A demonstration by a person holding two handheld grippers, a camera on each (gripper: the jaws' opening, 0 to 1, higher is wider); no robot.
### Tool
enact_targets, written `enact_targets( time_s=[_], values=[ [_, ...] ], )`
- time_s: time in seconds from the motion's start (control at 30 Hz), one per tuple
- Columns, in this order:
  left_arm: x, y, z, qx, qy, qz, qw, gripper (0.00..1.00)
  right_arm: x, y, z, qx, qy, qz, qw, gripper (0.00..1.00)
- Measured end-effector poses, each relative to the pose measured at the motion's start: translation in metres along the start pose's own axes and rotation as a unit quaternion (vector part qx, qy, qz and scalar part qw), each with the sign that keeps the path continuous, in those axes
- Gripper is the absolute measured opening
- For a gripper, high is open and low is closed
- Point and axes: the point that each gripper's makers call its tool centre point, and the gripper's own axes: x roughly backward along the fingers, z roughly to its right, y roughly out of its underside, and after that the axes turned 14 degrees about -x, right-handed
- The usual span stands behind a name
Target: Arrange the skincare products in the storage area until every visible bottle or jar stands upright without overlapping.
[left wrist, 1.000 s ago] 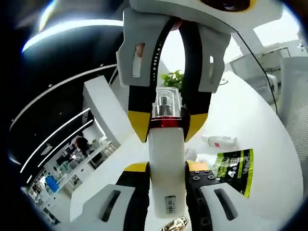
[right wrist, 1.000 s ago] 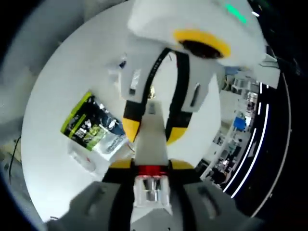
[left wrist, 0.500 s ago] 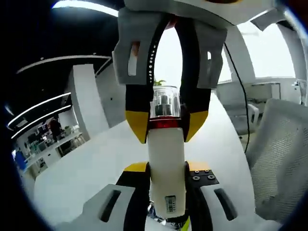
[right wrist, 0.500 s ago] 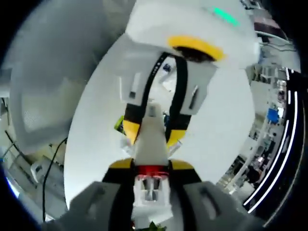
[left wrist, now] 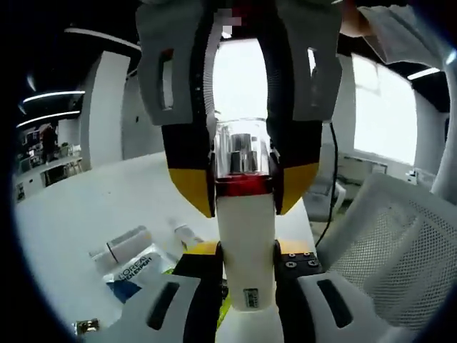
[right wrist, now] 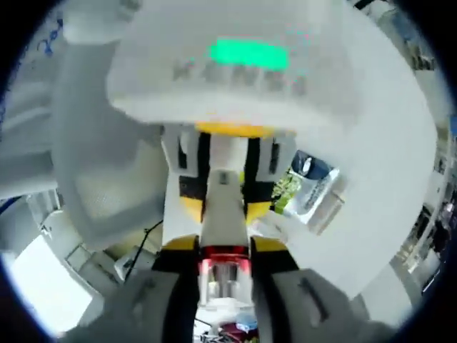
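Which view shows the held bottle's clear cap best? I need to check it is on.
The left gripper view: the white bottle stands sharp, its clear cap above the red band, between the right gripper's jaws. The right gripper view shows the cap blurred, low between its own jaws.

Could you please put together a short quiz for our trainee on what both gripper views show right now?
1. True or false: both the left gripper and the right gripper clamp the white bottle with the red collar and clear cap.
2. Which end does the right gripper hold? A) cap end B) base end
3. Fill in: the flat blue-and-white sachet lies on the white ____.

Key: 1 true; 2 A; 3 table.
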Motion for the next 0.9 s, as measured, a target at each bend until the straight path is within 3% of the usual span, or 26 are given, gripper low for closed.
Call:
enact_targets(
  time_s=[0.2, 0.53, 0.7, 0.9],
  values=[
    [-0.008, 0.004, 0.006, 0.016, 0.011, -0.002, 0.9998, 0.24, -0.005, -0.003, -0.010, -0.008, -0.025, -0.010, 0.9996, 0.26],
    [-0.008, 0.014, 0.000, 0.027, 0.011, -0.014, 0.9995, 0.24, -0.013, -0.008, -0.003, -0.014, -0.036, 0.000, 0.9993, 0.25],
    [-0.008, 0.017, -0.014, 0.026, 0.003, -0.015, 0.9996, 0.24, -0.009, -0.012, 0.005, -0.007, -0.022, 0.005, 0.9997, 0.25],
    [-0.005, 0.020, -0.039, 0.003, -0.016, -0.024, 0.9996, 0.24, -0.006, -0.020, 0.030, -0.003, 0.006, 0.011, 0.9999, 0.24]
  ],
)
